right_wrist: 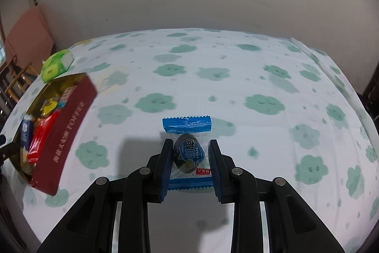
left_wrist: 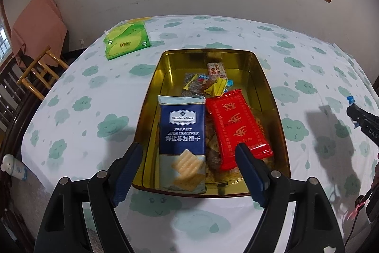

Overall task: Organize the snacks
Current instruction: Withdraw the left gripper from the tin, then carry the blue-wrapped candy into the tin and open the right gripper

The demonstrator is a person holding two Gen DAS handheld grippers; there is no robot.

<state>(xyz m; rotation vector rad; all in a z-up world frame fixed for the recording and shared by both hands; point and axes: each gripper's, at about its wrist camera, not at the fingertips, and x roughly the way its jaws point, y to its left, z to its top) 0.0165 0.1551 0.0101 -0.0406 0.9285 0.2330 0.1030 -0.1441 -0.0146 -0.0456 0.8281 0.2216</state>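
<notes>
Gripping a blue-wrapped snack packet (right_wrist: 188, 153) between its two pads, the right gripper (right_wrist: 189, 153) holds it above the cloud-patterned table (right_wrist: 236, 91), with the red tin (right_wrist: 64, 134) off to its left. The left gripper (left_wrist: 189, 158) stands wide with nothing pressed between its pads, poised over the near end of that tin (left_wrist: 151, 91); just ahead of it lie a blue cracker pack (left_wrist: 181, 134) and a red packet (left_wrist: 236, 127) side by side, smaller sweets (left_wrist: 208, 84) beyond them, and a green tissue pack (left_wrist: 126, 40) farther off to its left.
</notes>
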